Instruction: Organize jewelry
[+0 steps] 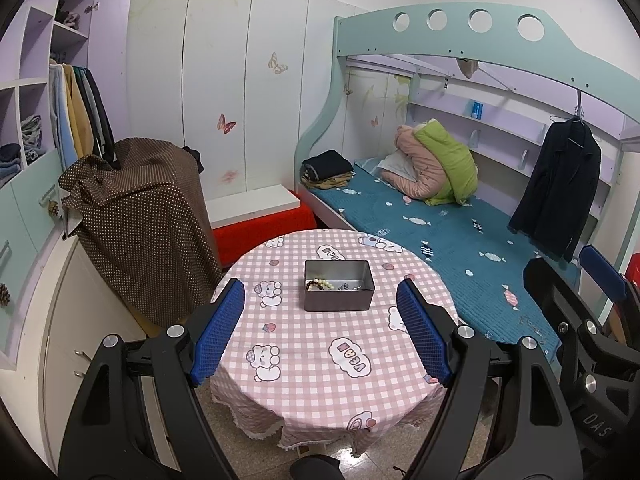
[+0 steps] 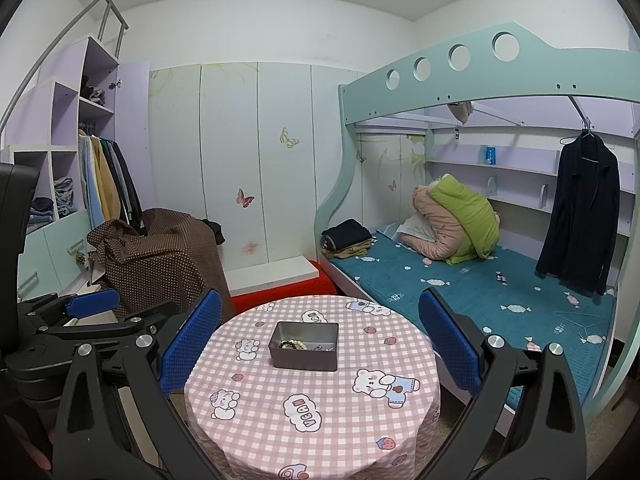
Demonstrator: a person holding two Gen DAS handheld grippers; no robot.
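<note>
The jewelry looks already gathered: a bead bracelet (image 1: 320, 284) and small pieces lie inside the grey tin (image 1: 339, 291) mid-tabletop (image 1: 320, 360), nothing loose around it. Both the left gripper (image 1: 320, 332) and right gripper (image 2: 320, 352) hover with fingers apart, empty. Only the right wrist view shows the ceiling.

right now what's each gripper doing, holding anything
Left gripper: open, holding nothing, short of the tin.
Right gripper: open, holding nothing.
</note>
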